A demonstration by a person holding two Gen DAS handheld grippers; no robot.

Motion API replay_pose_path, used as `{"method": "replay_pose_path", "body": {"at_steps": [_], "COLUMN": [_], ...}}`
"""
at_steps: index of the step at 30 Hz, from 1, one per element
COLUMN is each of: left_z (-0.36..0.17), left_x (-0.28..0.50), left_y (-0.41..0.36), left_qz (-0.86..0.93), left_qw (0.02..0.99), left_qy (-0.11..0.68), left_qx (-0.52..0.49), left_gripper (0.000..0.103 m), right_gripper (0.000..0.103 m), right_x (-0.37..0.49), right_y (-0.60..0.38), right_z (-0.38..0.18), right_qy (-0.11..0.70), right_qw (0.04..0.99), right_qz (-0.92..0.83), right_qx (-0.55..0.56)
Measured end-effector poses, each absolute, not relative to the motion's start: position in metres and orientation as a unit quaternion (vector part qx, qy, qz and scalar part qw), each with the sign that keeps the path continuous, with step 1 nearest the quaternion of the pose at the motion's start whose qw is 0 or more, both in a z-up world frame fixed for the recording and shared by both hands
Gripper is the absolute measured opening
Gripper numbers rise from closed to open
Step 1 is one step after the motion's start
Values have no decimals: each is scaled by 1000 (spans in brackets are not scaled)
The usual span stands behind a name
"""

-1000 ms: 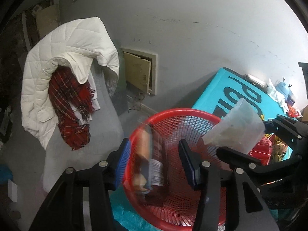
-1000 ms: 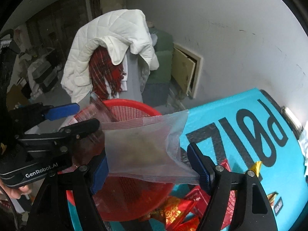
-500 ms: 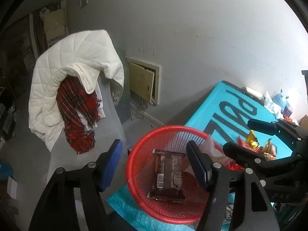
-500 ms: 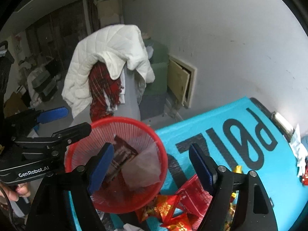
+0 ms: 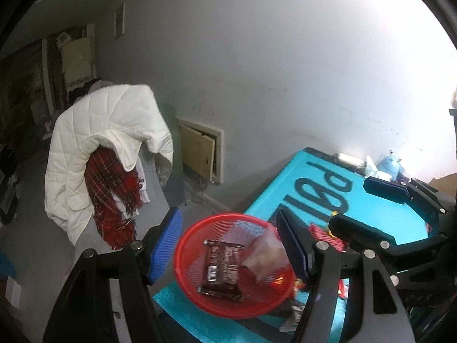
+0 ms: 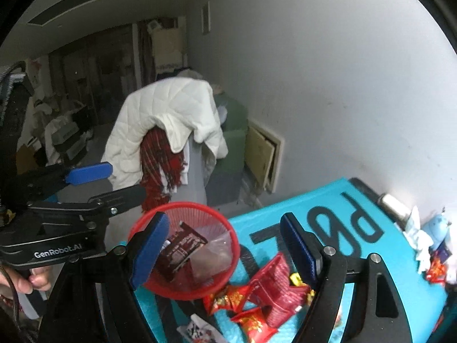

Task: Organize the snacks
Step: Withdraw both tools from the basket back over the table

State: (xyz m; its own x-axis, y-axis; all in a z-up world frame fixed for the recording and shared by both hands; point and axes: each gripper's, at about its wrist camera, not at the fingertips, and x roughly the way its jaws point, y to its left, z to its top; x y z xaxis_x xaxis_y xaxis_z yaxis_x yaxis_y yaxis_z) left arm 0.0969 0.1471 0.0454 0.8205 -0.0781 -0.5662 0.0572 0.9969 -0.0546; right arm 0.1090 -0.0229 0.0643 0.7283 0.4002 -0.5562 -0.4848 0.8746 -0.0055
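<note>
Red basket (image 5: pixel 200 294) now holds both snack packets; both grippers released, lifted clear.

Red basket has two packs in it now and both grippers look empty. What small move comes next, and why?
Probably lower the right gripper toward the red snack packets heaped on the teal table beside the basket. Its jaws are open and empty, and that pile lies just below them. The left gripper is open over the basket.

Turquoise table cover (image 6: pixel 400 280), black lettering. Red mesh basket (image 6: pixel 225 228) at near corner; red snack packets (image 6: pixel 271 283) heaped just beside it.
</note>
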Motion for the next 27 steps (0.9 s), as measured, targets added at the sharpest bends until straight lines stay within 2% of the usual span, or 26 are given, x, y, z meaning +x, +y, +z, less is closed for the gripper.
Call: {"method": "replay_pose_path", "body": {"at_steps": [14,27], "left_z": [64,32], "left_x": [57,33], "left_y": [88,44], "left_qz": [-124,-196], "left_qw": [951,930], "left_qy": [282,310], "left_qx": [1,14], "left_gripper": [67,67], "right_gripper": [81,81], "right_x": [43,7], "right_y": [-80,-120], "right_z": [90,62], "right_qy": [244,283], "right_qw": [951,952], "right_qz": [180,112], "right_qx": [-60,-22]}}
